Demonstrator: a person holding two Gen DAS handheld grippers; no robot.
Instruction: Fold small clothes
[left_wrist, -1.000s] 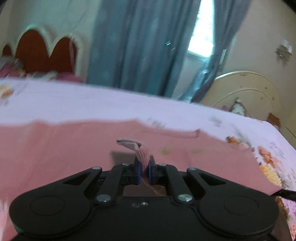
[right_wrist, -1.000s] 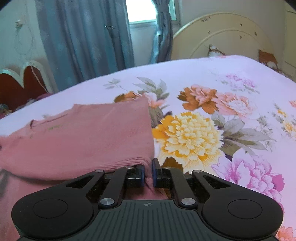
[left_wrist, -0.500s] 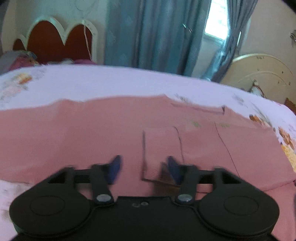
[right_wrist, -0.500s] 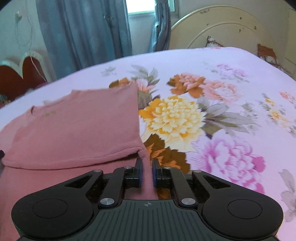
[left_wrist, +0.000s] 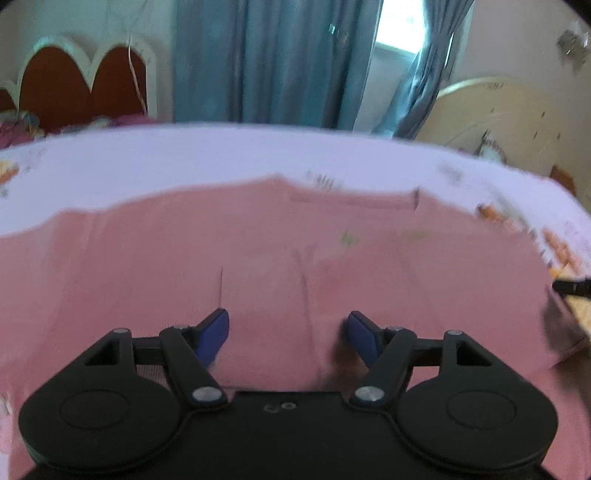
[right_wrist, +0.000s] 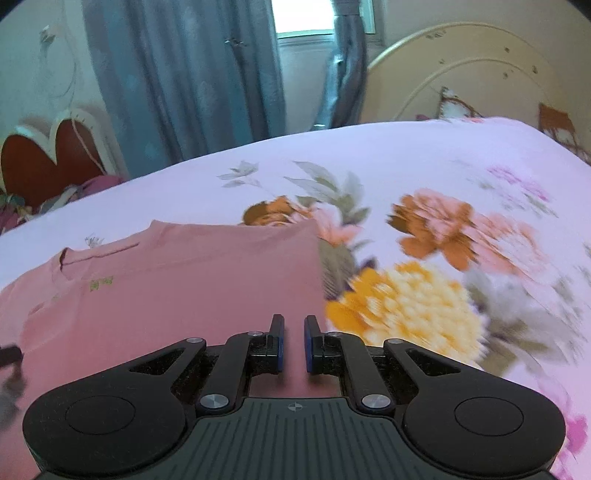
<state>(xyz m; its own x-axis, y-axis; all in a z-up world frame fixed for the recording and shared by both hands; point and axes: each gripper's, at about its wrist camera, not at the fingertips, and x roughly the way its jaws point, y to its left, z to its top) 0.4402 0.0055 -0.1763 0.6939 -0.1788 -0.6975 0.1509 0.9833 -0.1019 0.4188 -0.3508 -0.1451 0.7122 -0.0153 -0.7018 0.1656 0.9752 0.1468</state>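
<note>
Holding the left tongs (left_wrist: 288, 334) spread wide, you are hovering them over the pink knit cotton garment (left_wrist: 258, 266), with nothing between the blue pads (left_wrist: 212, 334). You are keeping the right tongs (right_wrist: 294, 343) narrowly parted, gripping nothing, above the garment's right edge (right_wrist: 184, 291). The garment is lying flat on the bed, on the lilac bedsheet printed with orange, yellow and pink flowers (right_wrist: 424, 295), its neckline (right_wrist: 99, 253) pointing away from you. Blue-grey curtains (right_wrist: 184, 81) are hanging behind the bed beside a cream arched headboard (right_wrist: 461, 74).
</note>
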